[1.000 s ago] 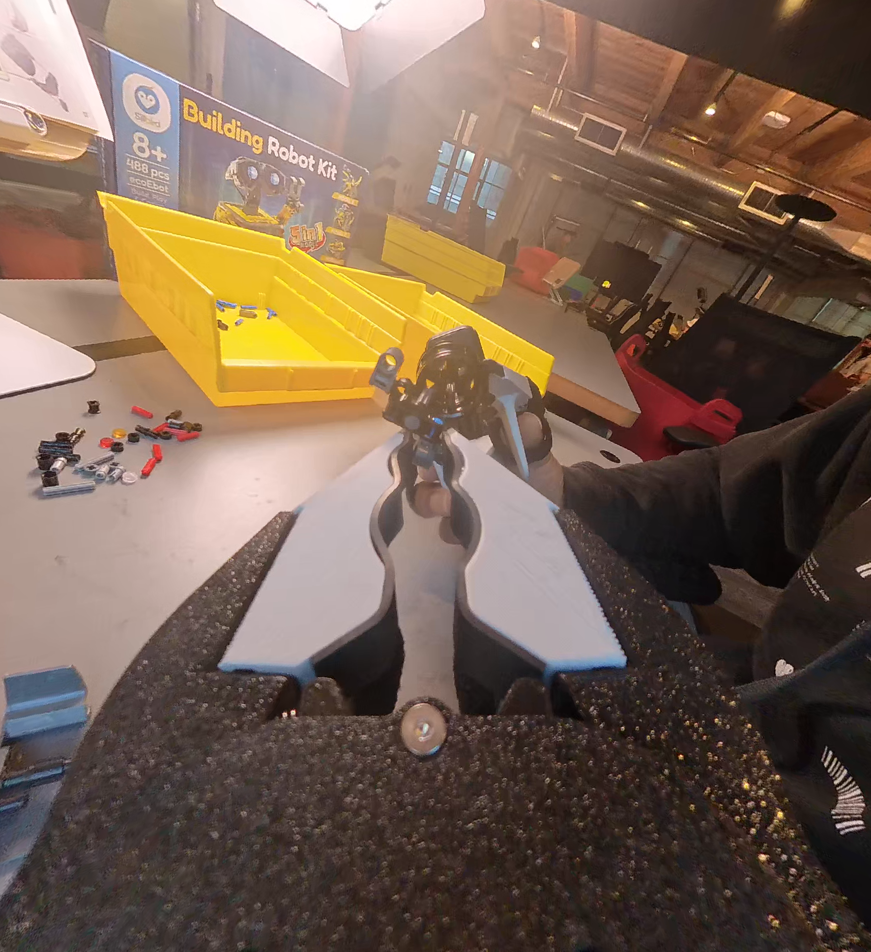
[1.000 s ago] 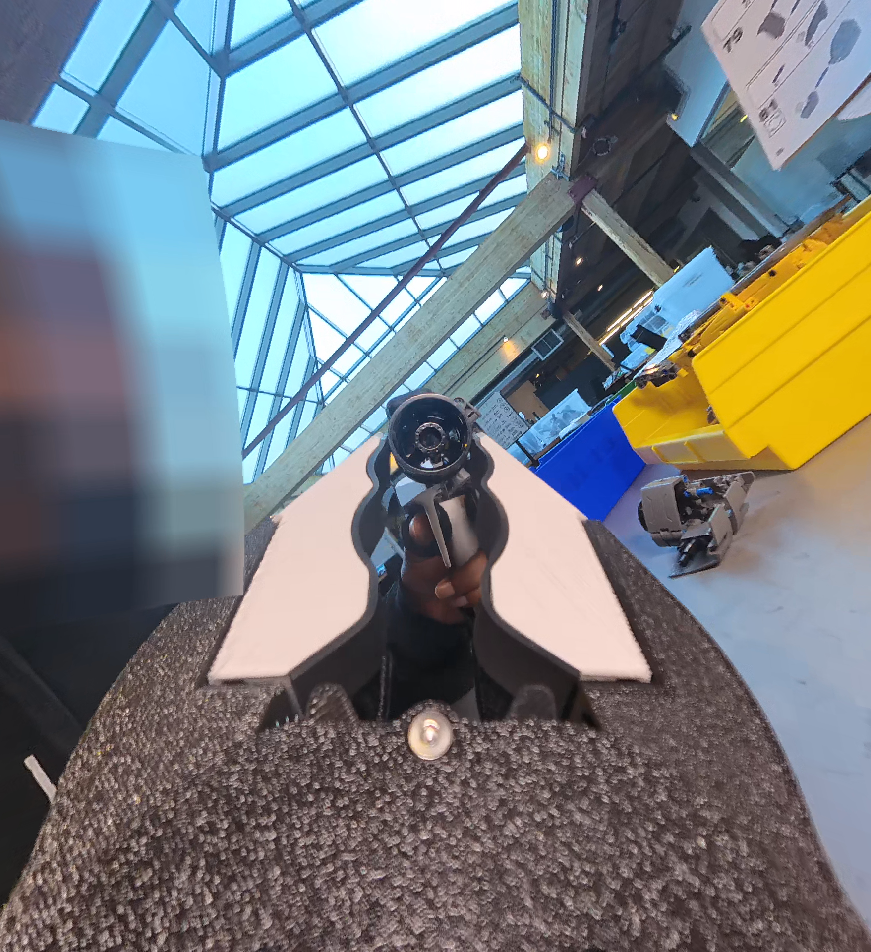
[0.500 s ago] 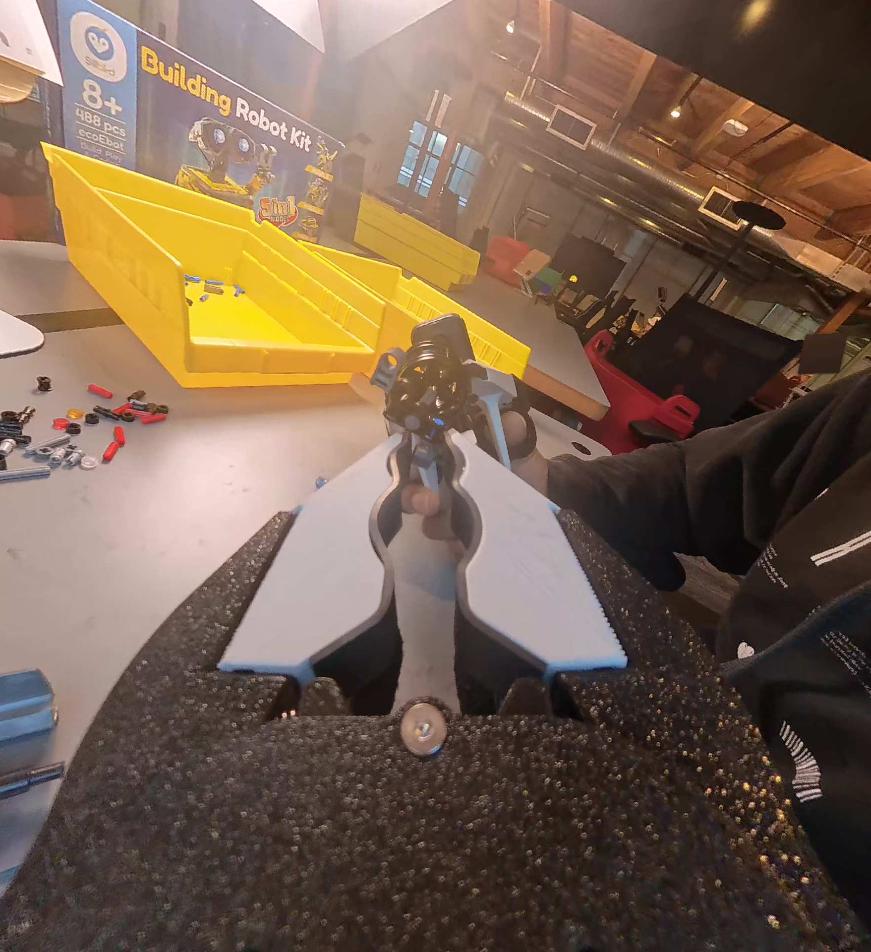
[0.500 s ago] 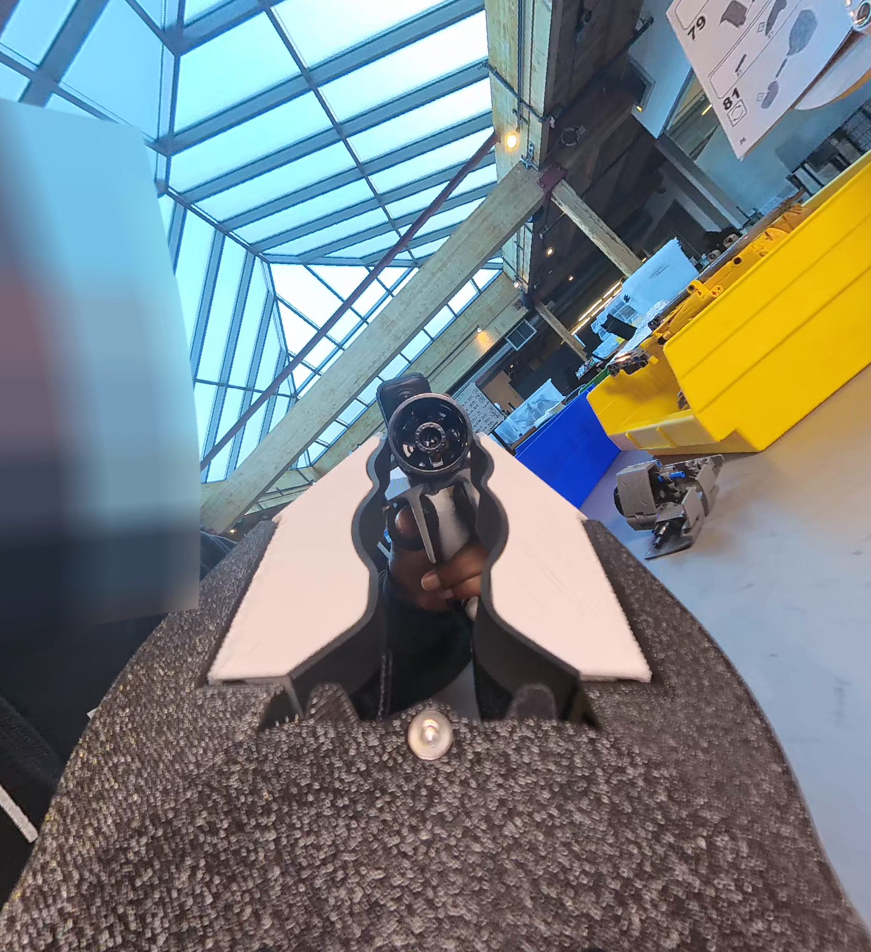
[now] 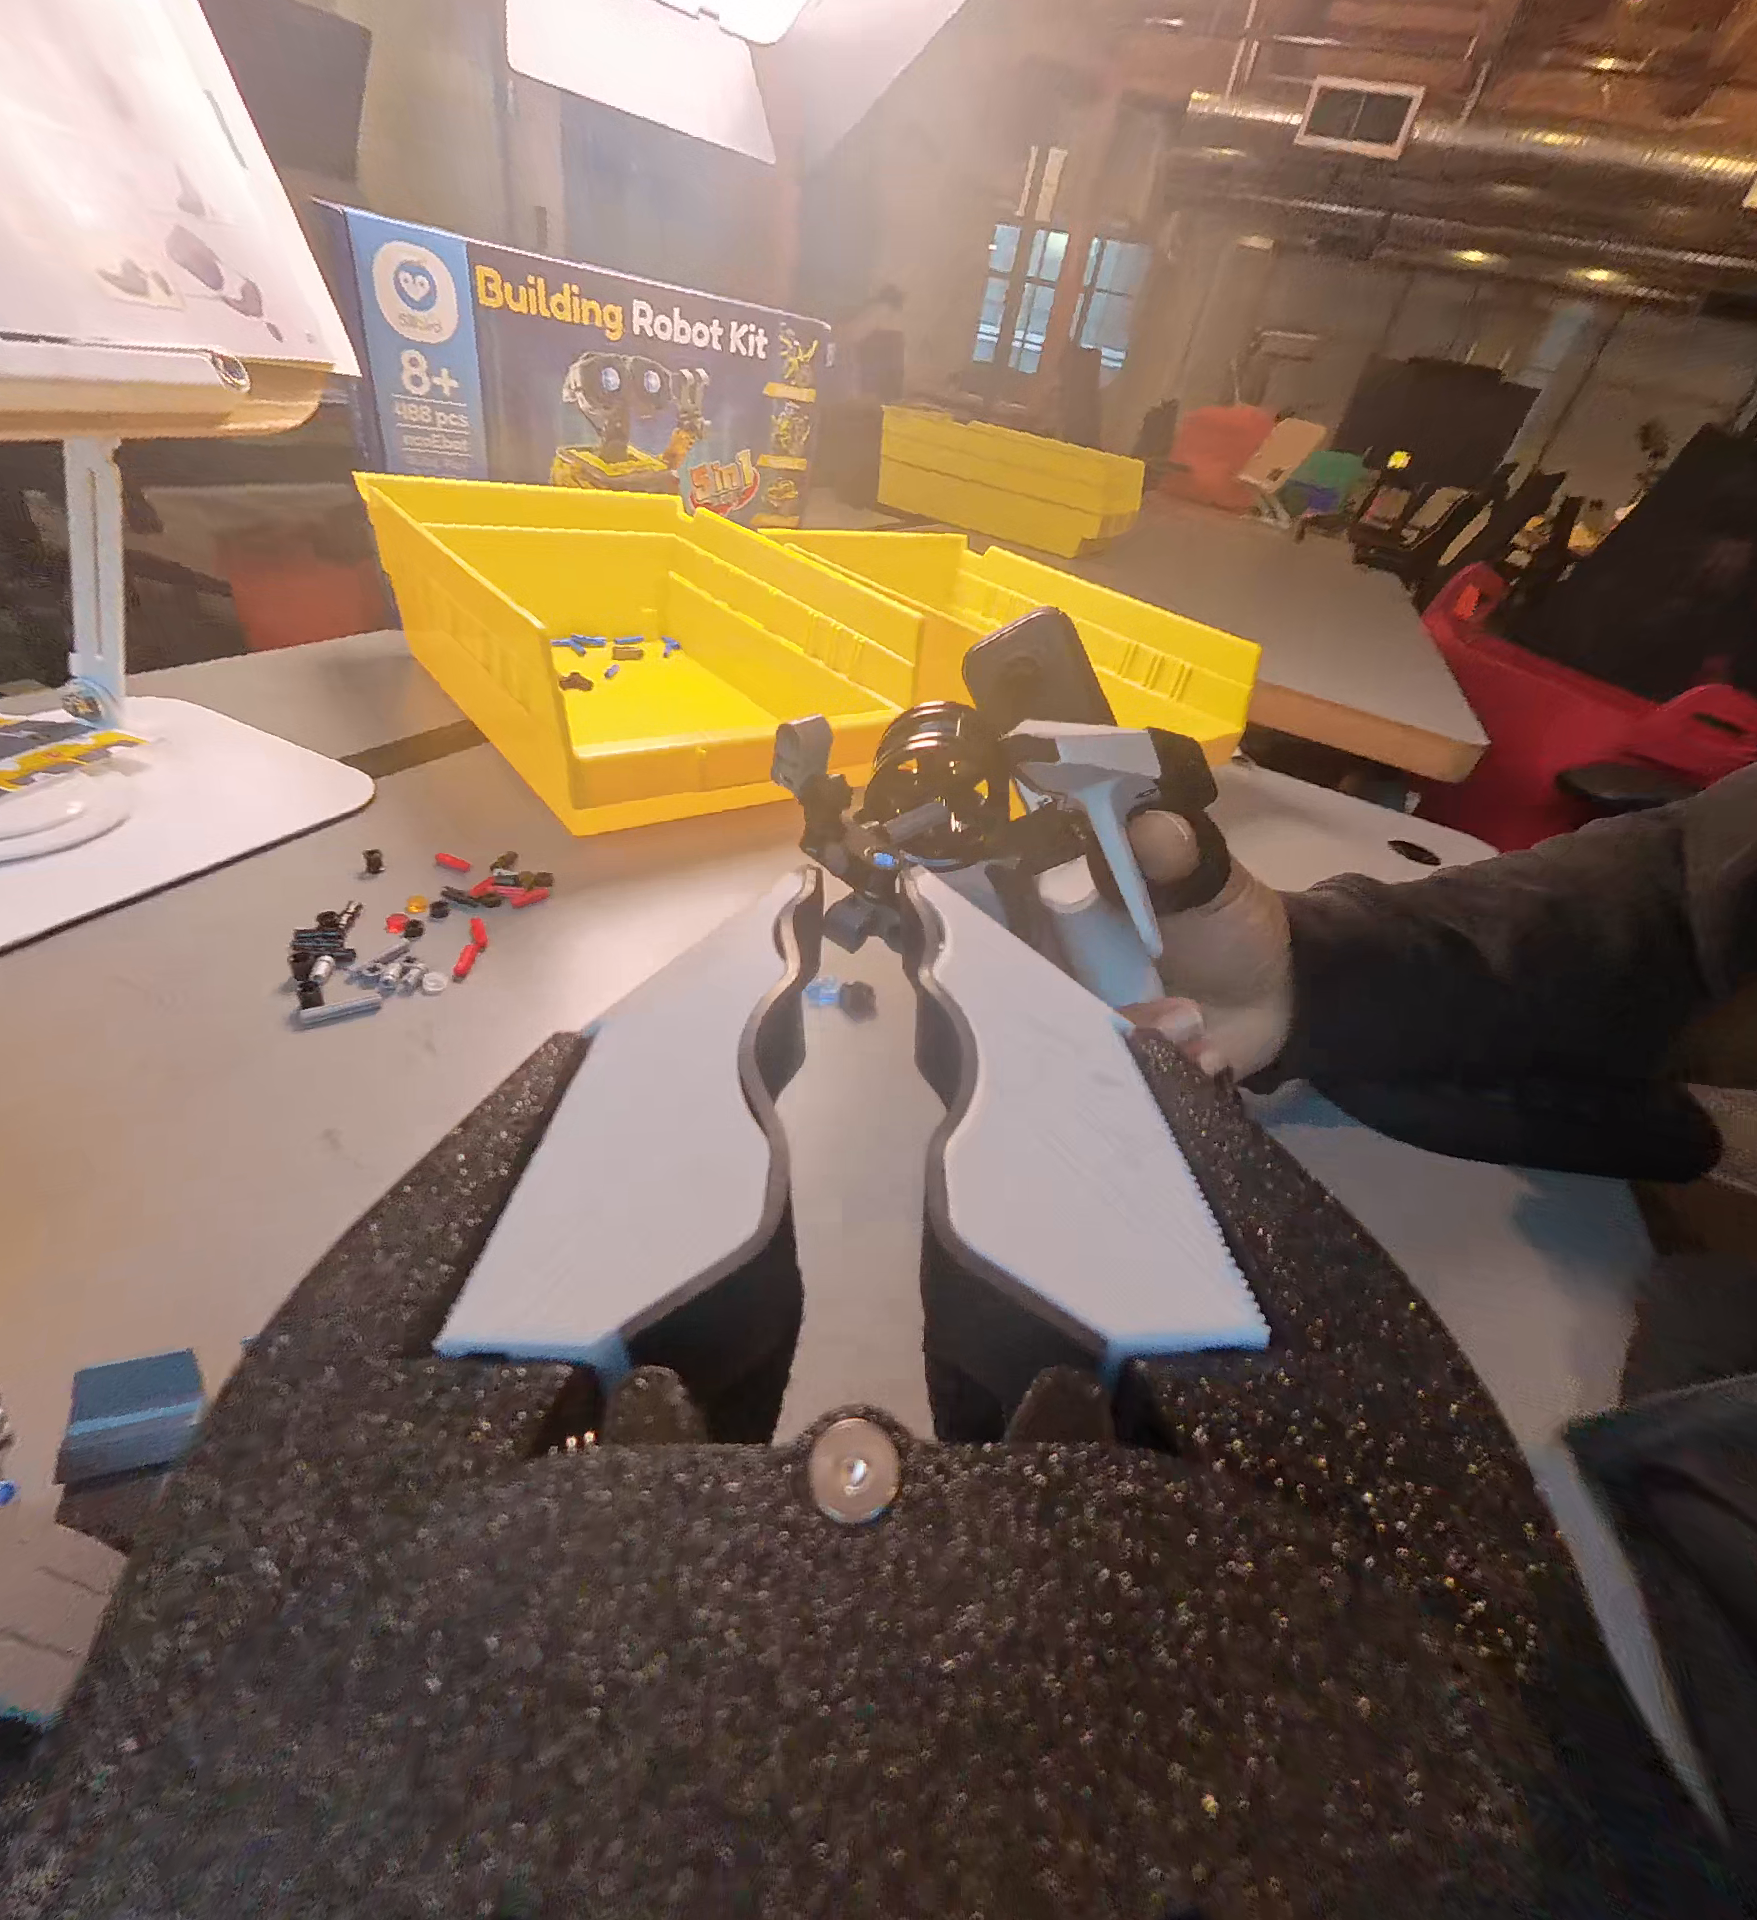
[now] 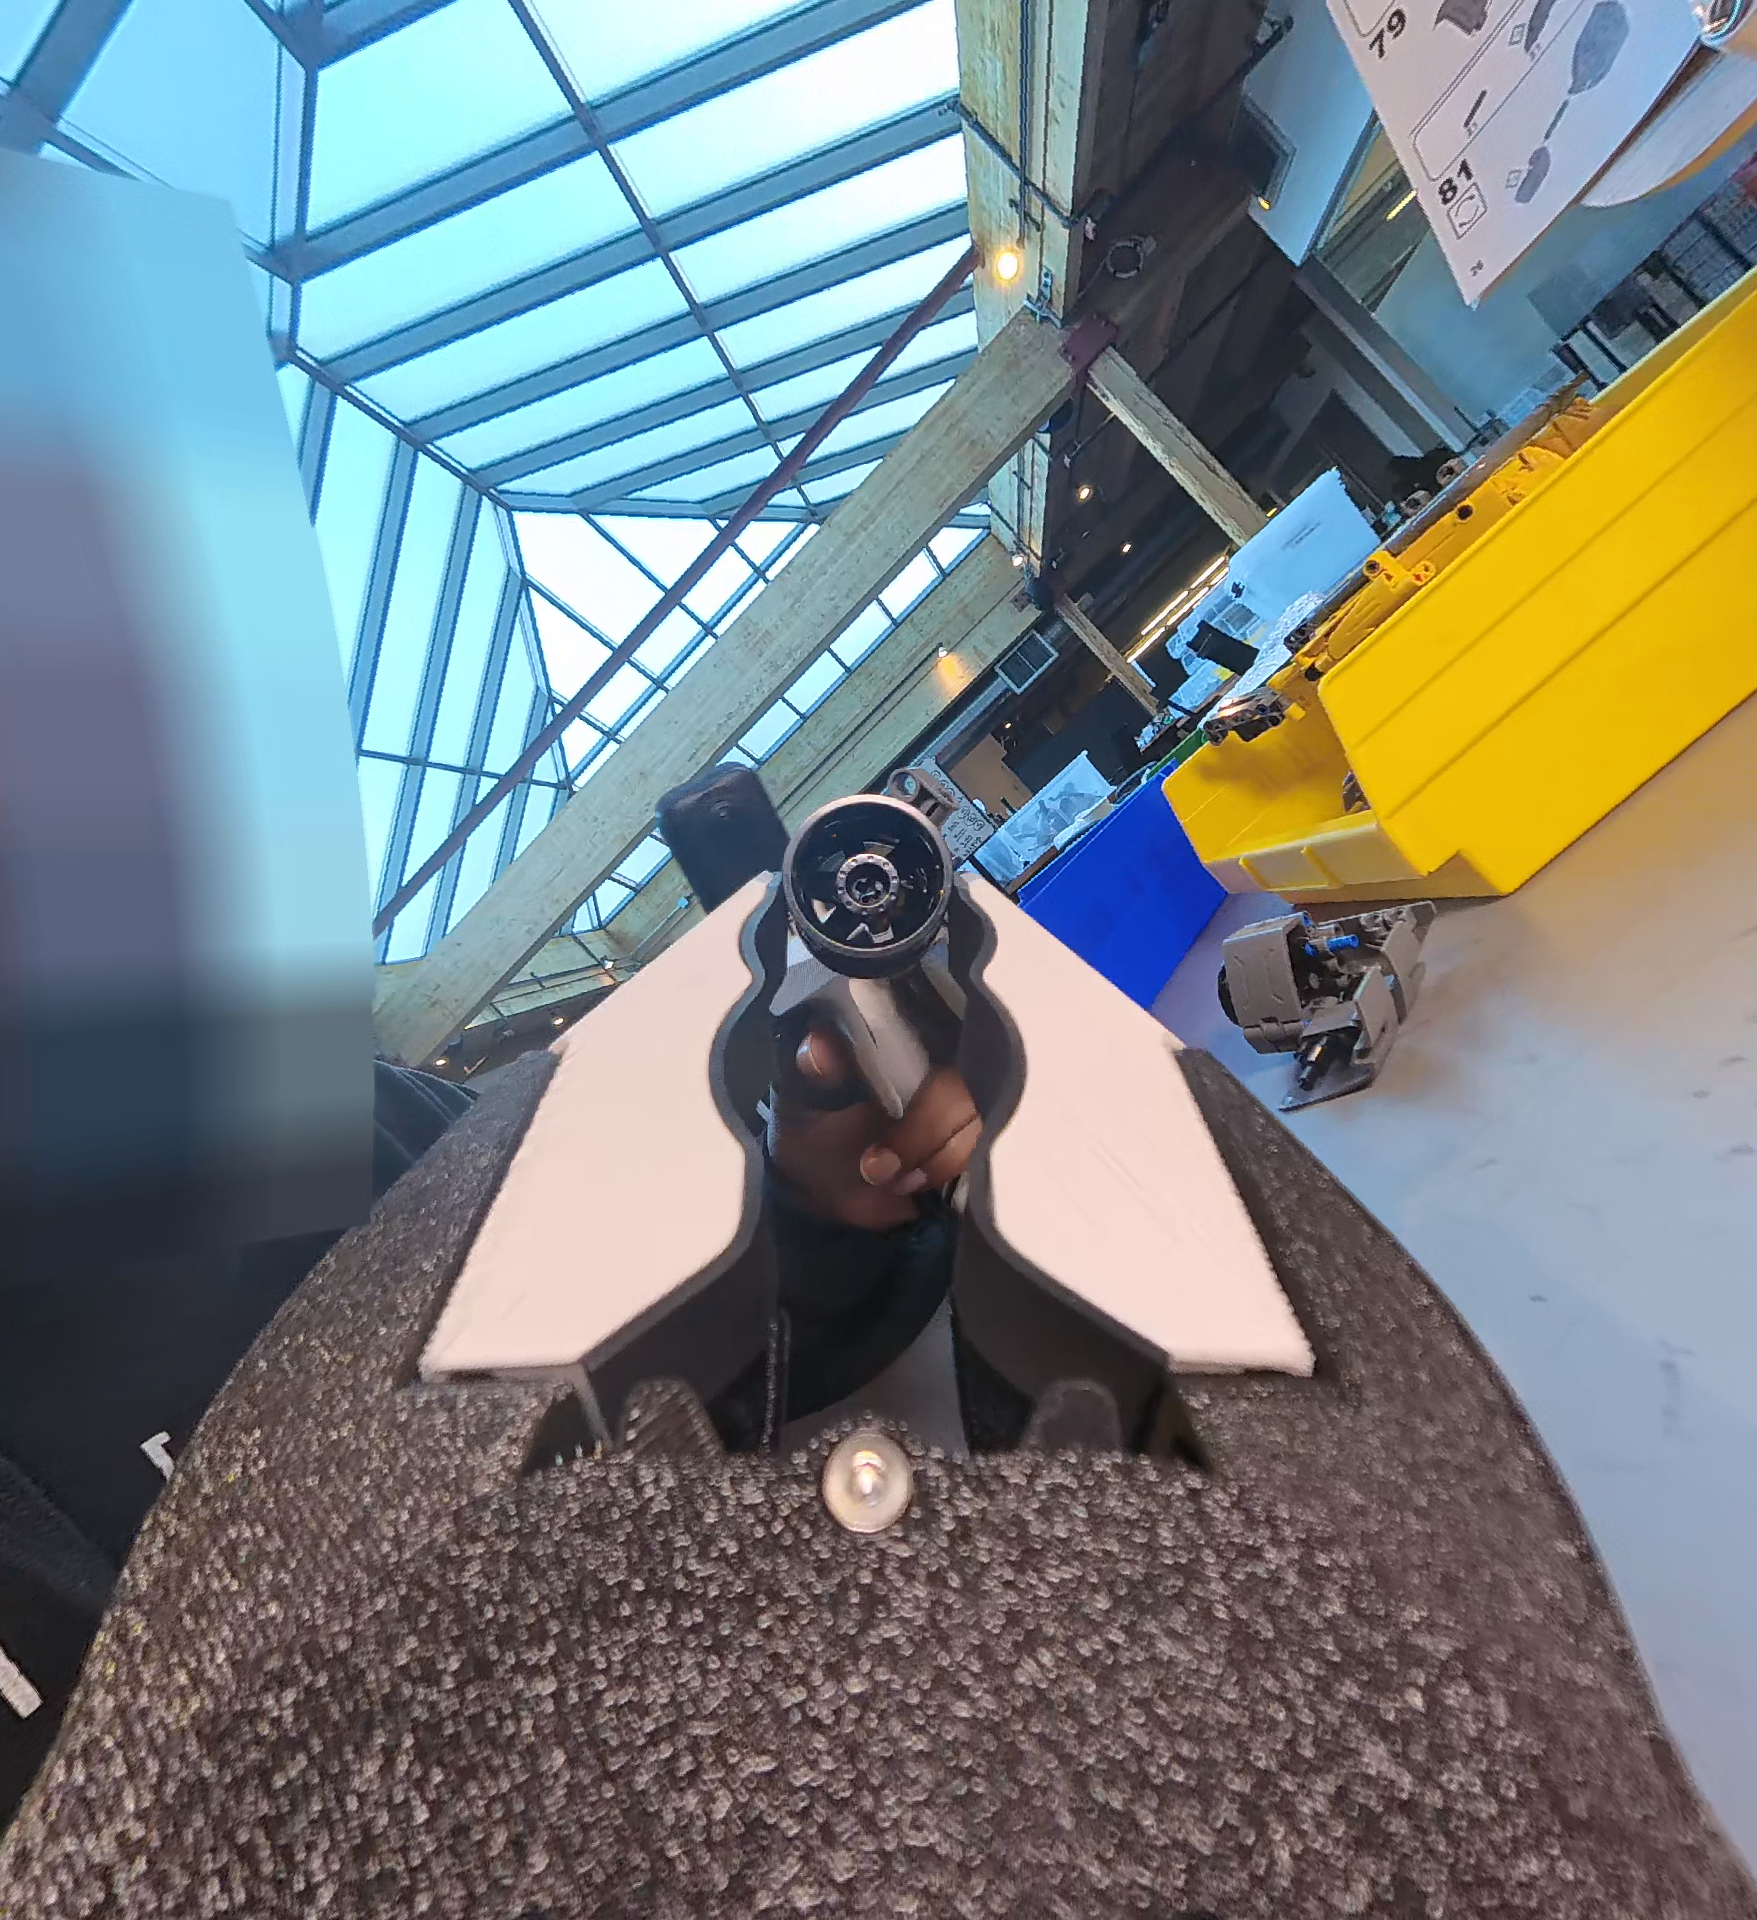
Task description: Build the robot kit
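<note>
L gripper (image 5: 858, 896) pinches the grey-black brick assembly (image 5: 853, 873) by its lower end, above the table (image 5: 178, 1122). R gripper (image 6: 866, 920) clamps its black wheel (image 6: 866, 888). Both holds are at the tips, so I'd keep them square. Loose bits (image 5: 406, 935) lie well apart.

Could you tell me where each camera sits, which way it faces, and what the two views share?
Left wrist view: sits on the left hand-held gripper, facing across the grey table toward the yellow bins; its fingers close on a small black-and-grey assembly, with the person's other hand beside it.
Right wrist view: sits on the right hand-held gripper, tilted up toward the glass roof; a hand shows between its fingers.
Shared: the black wheel of the assembly, the yellow bins, the table.
</note>
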{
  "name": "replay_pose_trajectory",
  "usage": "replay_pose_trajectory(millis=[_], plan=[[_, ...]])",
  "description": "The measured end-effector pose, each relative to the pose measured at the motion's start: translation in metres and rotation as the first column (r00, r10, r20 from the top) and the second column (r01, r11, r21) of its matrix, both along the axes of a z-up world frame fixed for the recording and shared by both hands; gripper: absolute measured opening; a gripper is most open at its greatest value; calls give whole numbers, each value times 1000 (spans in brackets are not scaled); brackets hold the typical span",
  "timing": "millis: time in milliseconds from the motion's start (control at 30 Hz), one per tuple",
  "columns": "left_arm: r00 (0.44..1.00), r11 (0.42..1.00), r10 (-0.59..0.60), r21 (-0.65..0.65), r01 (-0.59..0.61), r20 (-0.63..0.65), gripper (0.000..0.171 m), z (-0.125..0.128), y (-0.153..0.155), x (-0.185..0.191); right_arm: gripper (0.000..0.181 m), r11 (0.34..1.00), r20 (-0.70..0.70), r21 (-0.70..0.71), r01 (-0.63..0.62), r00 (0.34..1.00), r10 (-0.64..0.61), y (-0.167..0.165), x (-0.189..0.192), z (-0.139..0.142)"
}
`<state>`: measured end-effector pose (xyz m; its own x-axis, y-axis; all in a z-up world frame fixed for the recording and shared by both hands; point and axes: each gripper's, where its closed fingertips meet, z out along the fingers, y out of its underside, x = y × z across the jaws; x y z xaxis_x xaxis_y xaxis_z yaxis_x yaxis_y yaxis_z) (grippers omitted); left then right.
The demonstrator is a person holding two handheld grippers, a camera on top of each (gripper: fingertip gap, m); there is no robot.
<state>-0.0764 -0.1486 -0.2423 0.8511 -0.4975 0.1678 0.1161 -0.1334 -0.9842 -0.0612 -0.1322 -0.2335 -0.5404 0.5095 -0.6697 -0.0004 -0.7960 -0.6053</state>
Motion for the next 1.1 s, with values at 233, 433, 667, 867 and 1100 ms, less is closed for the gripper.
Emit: replay_pose_trajectory(millis=[233,433,667,867,1100], plan=[[981,996,85,38,-79,-176,12,-7,3,-3,31,1000,68,-9,17,998,-16,4,-5,-11],[971,997,81,11,-80,-224,10,-15,4,-6,30,1000,119,3,23,993,-23,5,-8,-19],[977,998,65,-14,-69,-204,9,-19,5,-6,31,999,174,-10,32,984,-30,8,-11,-28],[973,996,93,4,-94,-211,9,-21,7,-4,31,998,192,-44,47,981,-38,10,-12,-31],[947,994,105,34,-99,-304,8,-27,8,3,30,998,209,-43,50,977,-39,10,-13,-33]])
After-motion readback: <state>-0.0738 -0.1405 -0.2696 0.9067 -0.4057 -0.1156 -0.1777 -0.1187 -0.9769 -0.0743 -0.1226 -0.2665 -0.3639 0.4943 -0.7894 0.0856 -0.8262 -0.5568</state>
